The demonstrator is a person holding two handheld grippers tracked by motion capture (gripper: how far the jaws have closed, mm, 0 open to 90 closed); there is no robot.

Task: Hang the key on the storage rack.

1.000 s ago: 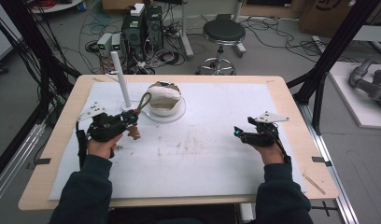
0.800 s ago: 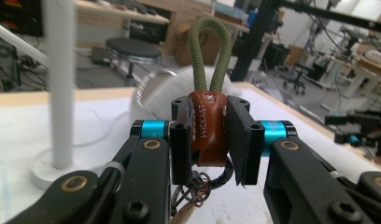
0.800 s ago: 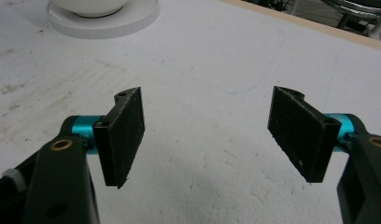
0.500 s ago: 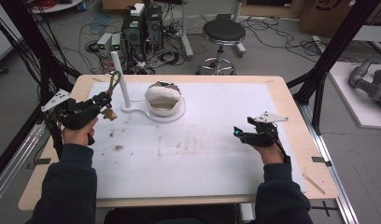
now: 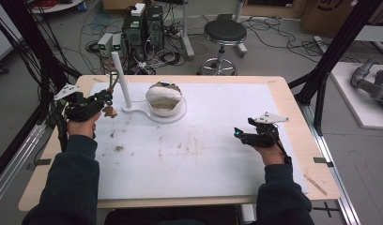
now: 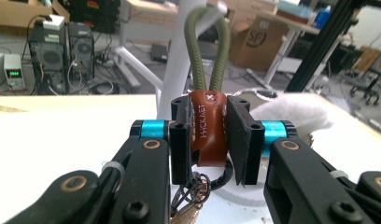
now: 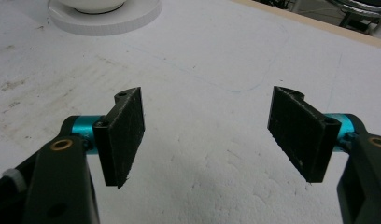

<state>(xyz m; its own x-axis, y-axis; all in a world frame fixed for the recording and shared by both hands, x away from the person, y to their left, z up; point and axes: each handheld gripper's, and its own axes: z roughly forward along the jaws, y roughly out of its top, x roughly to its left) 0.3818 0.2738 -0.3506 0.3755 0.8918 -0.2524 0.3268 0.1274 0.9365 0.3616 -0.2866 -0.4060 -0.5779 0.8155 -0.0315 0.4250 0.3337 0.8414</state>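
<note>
One desk (image 5: 293, 93) carries one white stand (image 5: 121, 79) beside one bowl (image 5: 165, 101). The left gripper (image 6: 207, 135) clamps one brown leather keychain (image 6: 208, 128) just beside the stand; the right gripper (image 7: 212, 126) hangs open, empty.

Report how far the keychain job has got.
Done: the left gripper is clamped on the brown leather keychain, lifted off the table. In hand: its green cord loop is held beside the white post, not visibly hooked over it. Left, probably: hanging it. The right gripper is open, idle.
</note>
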